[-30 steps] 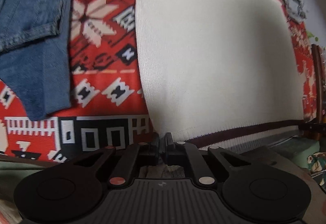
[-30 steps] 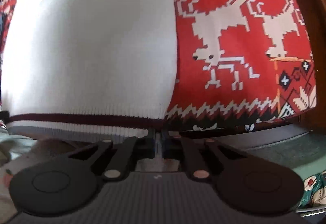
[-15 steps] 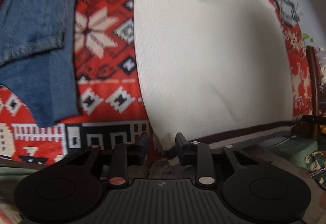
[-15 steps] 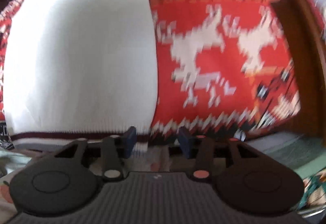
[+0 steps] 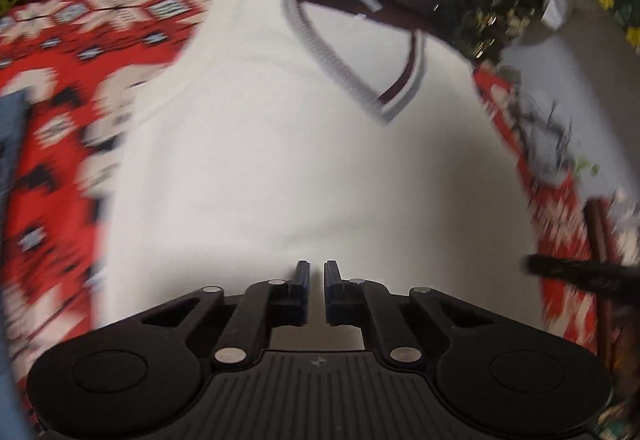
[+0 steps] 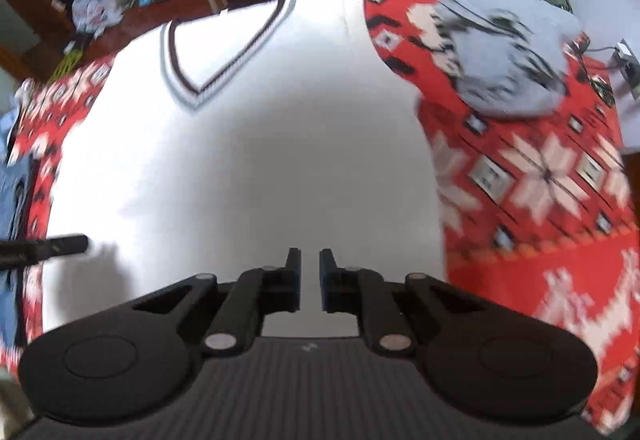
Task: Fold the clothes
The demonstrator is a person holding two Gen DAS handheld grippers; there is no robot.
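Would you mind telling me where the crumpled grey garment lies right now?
In the right wrist view the crumpled grey garment lies at upper right on the red patterned cloth, just right of the white V-neck sweater.

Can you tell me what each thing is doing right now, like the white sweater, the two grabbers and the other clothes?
white sweater: spread flat on the cloth, V-neck at the far end.
left gripper: open a little, holding nothing, above the sweater.
right gripper: open a little, holding nothing.
grey garment: crumpled in a heap.
blue garment: at the edge, mostly out of view.
red patterned cloth: spread under everything.
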